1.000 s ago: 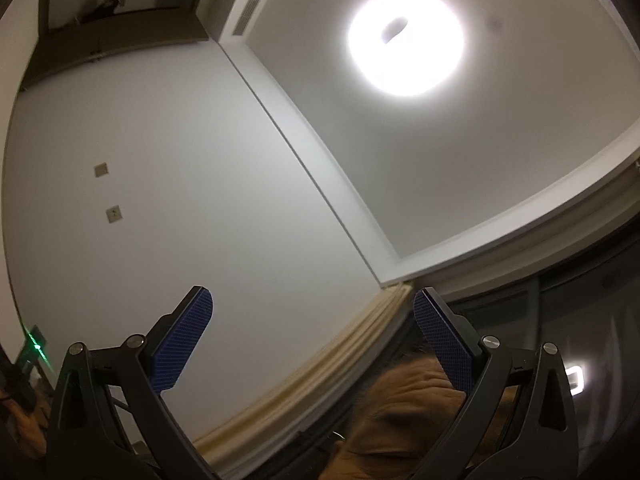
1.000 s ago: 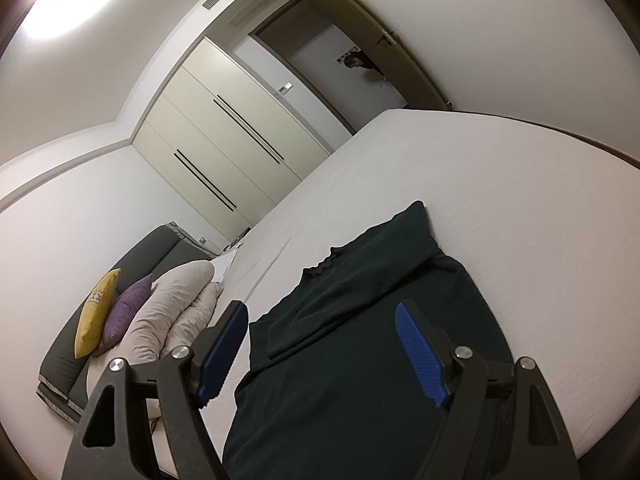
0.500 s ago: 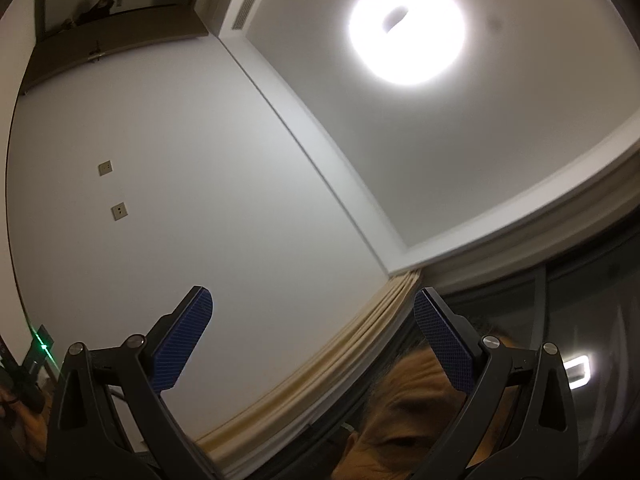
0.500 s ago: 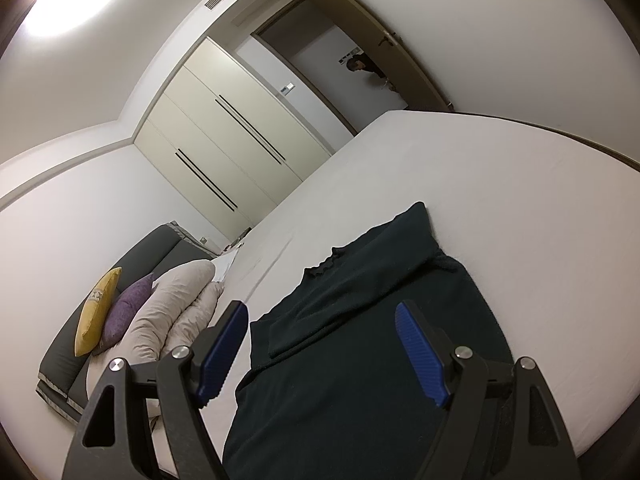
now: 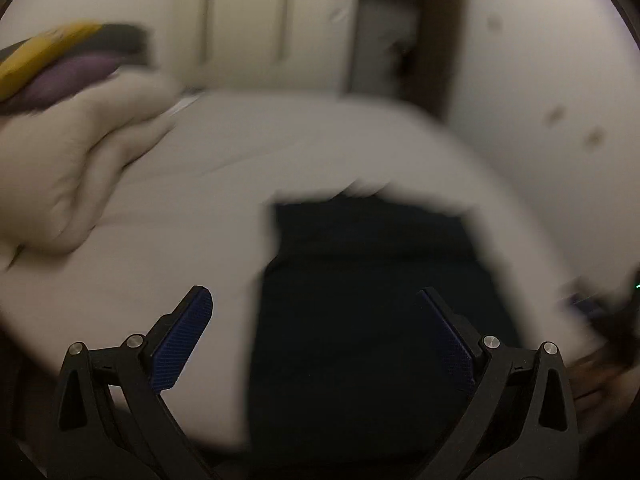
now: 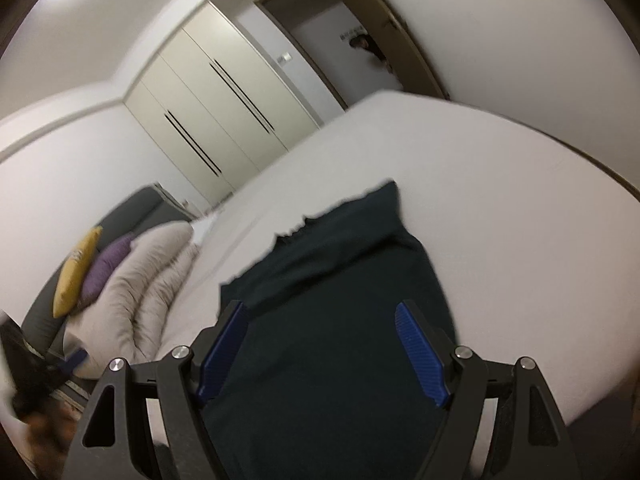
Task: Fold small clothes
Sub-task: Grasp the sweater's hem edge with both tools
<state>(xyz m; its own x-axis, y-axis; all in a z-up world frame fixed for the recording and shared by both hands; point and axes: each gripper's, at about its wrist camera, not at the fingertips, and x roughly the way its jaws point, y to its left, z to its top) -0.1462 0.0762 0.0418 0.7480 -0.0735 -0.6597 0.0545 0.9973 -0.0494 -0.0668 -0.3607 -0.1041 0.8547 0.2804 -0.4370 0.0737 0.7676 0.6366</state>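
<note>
A dark, almost black garment (image 5: 360, 300) (image 6: 332, 320) lies spread on the white bed (image 5: 200, 200) (image 6: 500, 220), its far part folded over itself. My left gripper (image 5: 316, 300) hangs above the garment's near end, jaws wide apart with nothing between the blue pads; this view is blurred. My right gripper (image 6: 320, 316) is also open over the near part of the garment, with nothing between its pads. At the right edge of the left wrist view the other gripper shows as a dark blur (image 5: 608, 312); the left gripper shows blurred at the lower left of the right wrist view (image 6: 36, 376).
A bunched beige duvet (image 6: 148, 292) (image 5: 72, 168) lies at the bed's left side, with a purple cushion (image 6: 106, 268) and a yellow cushion (image 6: 76, 272) on a grey headboard. Cream wardrobe doors (image 6: 224, 120) and an open doorway (image 6: 352, 52) stand beyond the bed.
The left gripper has swung down fast from facing the ceiling and wall to facing the bed and garment. The right gripper has dipped and moved closer to the garment. Both stay open.
</note>
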